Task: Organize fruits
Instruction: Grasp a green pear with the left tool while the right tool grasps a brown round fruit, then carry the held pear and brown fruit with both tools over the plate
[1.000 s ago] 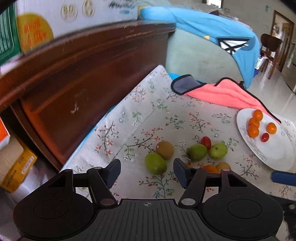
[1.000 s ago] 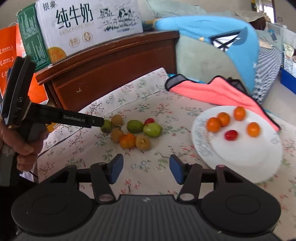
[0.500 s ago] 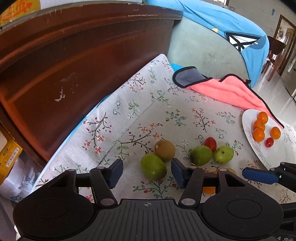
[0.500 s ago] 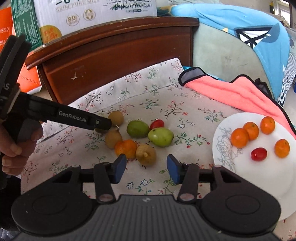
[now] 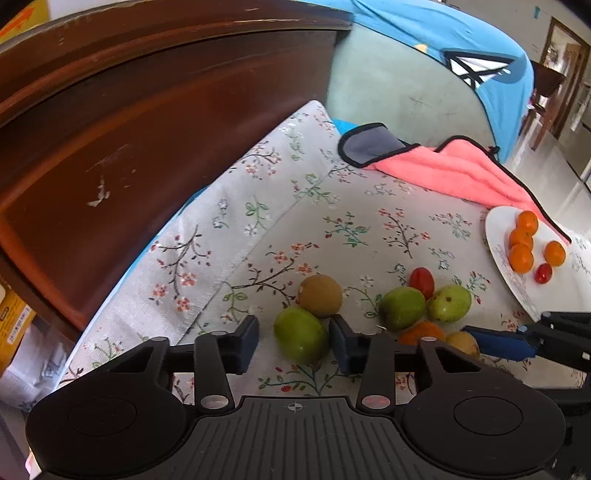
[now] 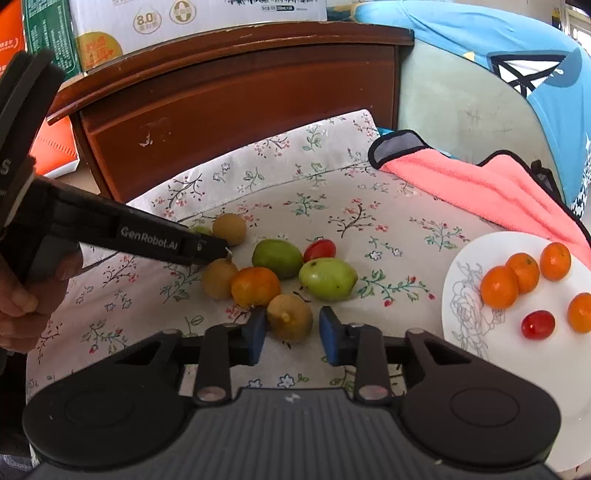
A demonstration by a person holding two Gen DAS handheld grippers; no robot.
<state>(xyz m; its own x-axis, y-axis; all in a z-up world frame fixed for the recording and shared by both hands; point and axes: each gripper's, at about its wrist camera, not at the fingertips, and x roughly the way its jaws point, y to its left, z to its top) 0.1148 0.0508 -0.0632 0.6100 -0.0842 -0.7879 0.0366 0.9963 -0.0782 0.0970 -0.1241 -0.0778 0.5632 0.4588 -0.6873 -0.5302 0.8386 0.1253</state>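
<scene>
Loose fruits lie in a pile on the flowered cloth (image 5: 332, 206). My left gripper (image 5: 293, 341) straddles a green fruit (image 5: 301, 334). Its jaws are closing; the right pad reaches the fruit and a gap shows at the left pad. A brown fruit (image 5: 320, 295) touches the green one behind. My right gripper (image 6: 291, 336) straddles a brown fruit (image 6: 290, 317) at the pile's near edge. These jaws are closing too, with a thin gap at the right pad. An orange fruit (image 6: 255, 286) sits beside that fruit. The white plate (image 6: 465, 295) holds several orange fruits and a red tomato (image 6: 538, 324).
Two green fruits (image 6: 277, 257) (image 6: 328, 278) and a red tomato (image 6: 320, 249) lie mid-pile. A dark wooden headboard (image 6: 240, 103) rises behind, with a milk carton (image 6: 199, 18) on top. A pink towel (image 6: 480, 184) lies beyond the plate. A hand (image 6: 22, 295) holds the left gripper's handle.
Both grippers came forward and down to the pile. Each pair of jaws narrowed around a fruit: the left around the green one, the right around the near brown one.
</scene>
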